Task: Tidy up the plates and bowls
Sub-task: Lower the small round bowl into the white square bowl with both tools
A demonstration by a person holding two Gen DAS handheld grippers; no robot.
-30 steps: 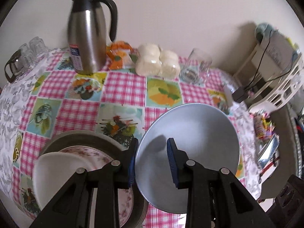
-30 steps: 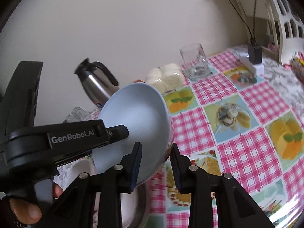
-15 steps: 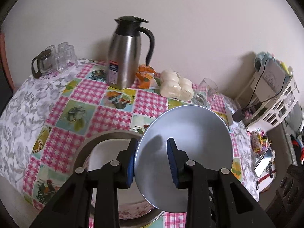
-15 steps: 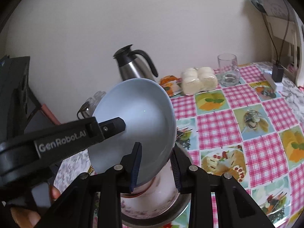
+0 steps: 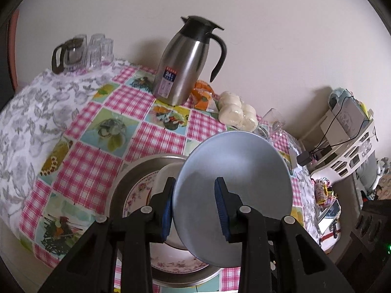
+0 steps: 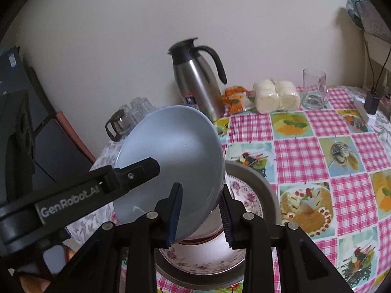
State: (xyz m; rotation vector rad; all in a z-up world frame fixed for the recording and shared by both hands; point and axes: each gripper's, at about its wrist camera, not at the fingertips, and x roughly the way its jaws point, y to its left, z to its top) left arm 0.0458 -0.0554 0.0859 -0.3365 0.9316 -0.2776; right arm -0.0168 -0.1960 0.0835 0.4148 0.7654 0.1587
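Bowl [image 5: 234, 185], pale blue and tilted, hangs at centre frame above the floral plate [image 6: 207, 263] in a metal basin [image 5: 136, 171] on the checked tabletop [image 6: 305, 151]. The left hand-held gripper [image 5: 194, 206] and right hand-held gripper [image 6: 200, 213] each clamp its rim. A steel jug [image 5: 185, 61] stands beyond, upper centre.
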